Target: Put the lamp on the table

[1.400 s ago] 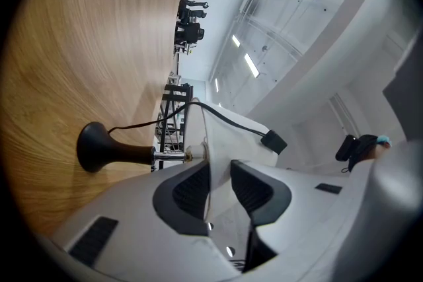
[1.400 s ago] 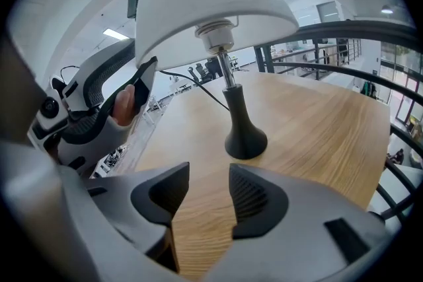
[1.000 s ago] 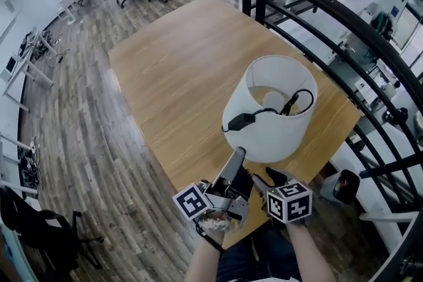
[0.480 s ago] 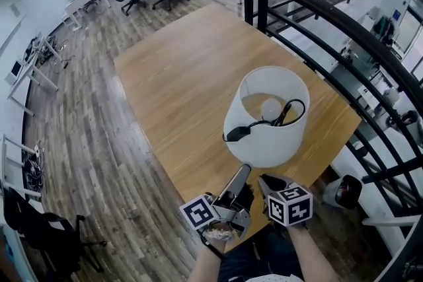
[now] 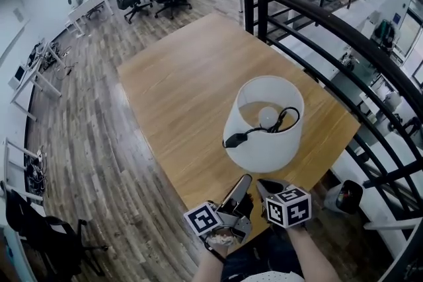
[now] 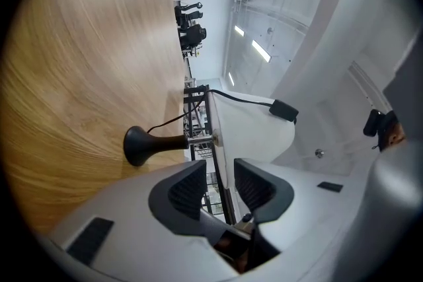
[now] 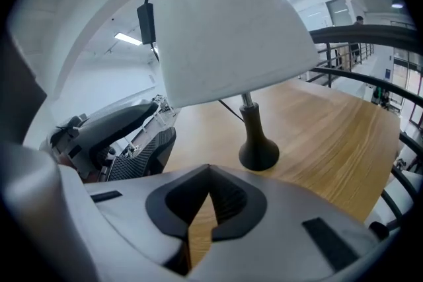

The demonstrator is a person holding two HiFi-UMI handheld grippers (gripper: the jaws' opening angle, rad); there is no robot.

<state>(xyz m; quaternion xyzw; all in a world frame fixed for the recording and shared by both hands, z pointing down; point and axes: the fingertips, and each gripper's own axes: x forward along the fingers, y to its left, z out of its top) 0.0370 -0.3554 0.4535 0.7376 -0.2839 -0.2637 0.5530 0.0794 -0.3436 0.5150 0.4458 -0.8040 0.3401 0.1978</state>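
Left tongs (image 6: 221,183) — jaws apart, just eased slightly inward, straddling the shade rim of the lamp (image 6: 251,122), pads clear. Lamp stands upright on the desk (image 5: 178,76), near the edge closest to the person. Right tongs (image 7: 208,198) — closed together, empty.

Right gripper (image 7: 209,168) fingers (image 7: 229,202) newly together

The lamp (image 5: 264,148) stands on the table (image 5: 178,76), apparently near its front edge, beside the railing (image 5: 254,6).
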